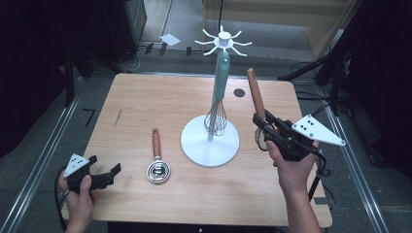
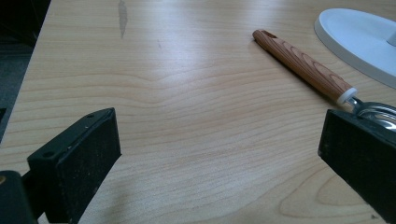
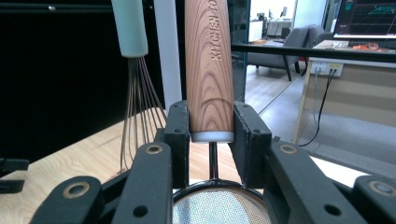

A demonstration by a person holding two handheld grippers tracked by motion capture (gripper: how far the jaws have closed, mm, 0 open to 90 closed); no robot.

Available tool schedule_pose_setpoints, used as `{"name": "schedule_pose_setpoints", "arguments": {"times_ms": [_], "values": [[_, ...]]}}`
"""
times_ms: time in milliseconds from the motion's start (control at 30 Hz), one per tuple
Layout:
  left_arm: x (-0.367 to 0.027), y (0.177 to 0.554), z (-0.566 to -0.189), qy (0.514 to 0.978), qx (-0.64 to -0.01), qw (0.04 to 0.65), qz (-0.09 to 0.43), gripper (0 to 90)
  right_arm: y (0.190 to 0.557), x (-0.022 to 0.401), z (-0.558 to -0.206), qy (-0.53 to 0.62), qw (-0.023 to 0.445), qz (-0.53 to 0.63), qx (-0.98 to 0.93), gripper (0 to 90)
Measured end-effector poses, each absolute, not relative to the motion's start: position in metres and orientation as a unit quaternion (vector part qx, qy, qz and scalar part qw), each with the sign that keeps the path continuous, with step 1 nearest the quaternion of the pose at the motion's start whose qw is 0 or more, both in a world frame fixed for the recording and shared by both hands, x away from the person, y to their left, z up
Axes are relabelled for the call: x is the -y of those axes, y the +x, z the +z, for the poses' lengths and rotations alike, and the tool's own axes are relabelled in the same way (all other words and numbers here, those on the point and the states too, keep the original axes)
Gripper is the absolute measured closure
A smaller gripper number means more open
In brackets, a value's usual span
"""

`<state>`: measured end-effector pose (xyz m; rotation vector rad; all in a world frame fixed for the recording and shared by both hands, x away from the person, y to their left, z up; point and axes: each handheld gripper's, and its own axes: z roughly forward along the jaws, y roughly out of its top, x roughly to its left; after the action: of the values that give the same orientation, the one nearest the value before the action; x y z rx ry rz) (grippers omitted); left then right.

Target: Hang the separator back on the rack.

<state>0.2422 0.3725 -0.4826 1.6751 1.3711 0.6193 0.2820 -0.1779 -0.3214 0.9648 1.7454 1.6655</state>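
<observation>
You have a light wooden table (image 1: 160,102) in front of you, its grain running across, with a small dark round hole (image 1: 239,92) near its far edge and a thin dark streak (image 1: 118,118) toward its far left. Just right of the middle the white utensil stand (image 1: 210,141) rests on its round base. Left of that base, near it but apart, a wooden-handled utensil (image 1: 157,158) lies flat, its handle pointing away from you and its round metal head toward you. The near half of the top on your right is bare wood.
</observation>
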Motion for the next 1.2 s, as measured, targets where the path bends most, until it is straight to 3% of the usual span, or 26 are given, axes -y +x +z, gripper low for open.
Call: {"name": "schedule_pose_setpoints", "arguments": {"times_ms": [1200], "values": [[-0.372,0.242,-0.483,0.670,-0.551,0.429,0.253,0.0,0.280,0.166,-0.287,0.329,0.283,0.655,-0.618,71.3]]}}
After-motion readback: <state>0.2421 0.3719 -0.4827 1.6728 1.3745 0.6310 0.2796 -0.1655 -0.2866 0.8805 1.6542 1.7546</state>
